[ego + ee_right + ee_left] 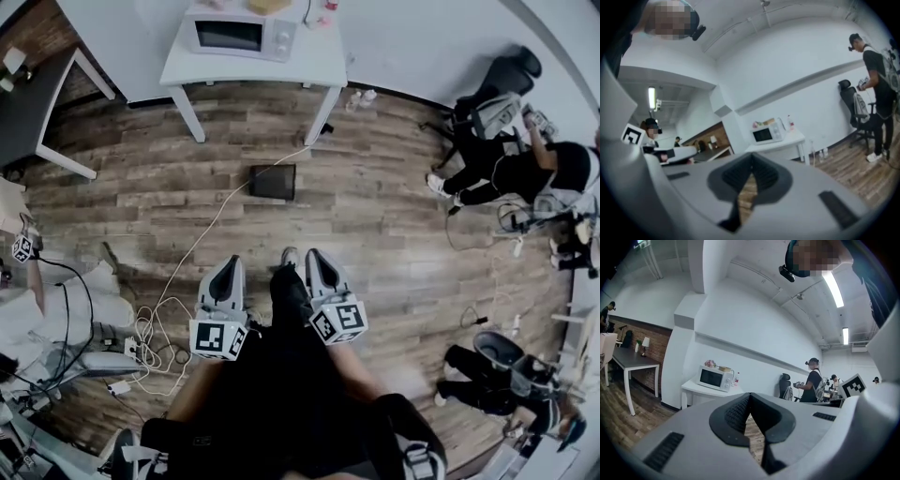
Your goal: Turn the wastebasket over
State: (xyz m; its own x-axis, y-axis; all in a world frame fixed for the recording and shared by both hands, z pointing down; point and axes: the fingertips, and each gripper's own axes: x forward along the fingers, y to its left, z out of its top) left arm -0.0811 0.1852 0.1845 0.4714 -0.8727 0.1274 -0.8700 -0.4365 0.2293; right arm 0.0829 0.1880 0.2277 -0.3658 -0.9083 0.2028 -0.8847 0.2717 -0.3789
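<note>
Closest in, the person's dark-trousered leg [292,298] reaches forward between the left gripper [229,270] and the right gripper [316,261], both held roughly level over the wooden floor [375,216] and aimed the same way. On each, the fingers are pressed together at the tips with nothing between them: the left gripper view shows its dark fingers [735,417] meeting at a point with only floor visible through the slit below, and the right gripper view shows its fingers [737,174] the same. Ahead of both sets of fingertips, well apart from them, a dark squarish thing [273,181] sits on the floor; I take it for the wastebasket seen from above, though whether it stands mouth-up I cannot tell. It lies about midway between the two lines the fingers point along, so neither gripper looks clearly nearer, and from here it shows no marked long axis. Neither gripper view shows it. A white cable [208,228] runs past it on the left-finger side, and farther ahead stands a white tabletop [197,62] carrying a microwave [239,36]. Judging from this, the approach is straight ahead, one gripper to each side.
</note>
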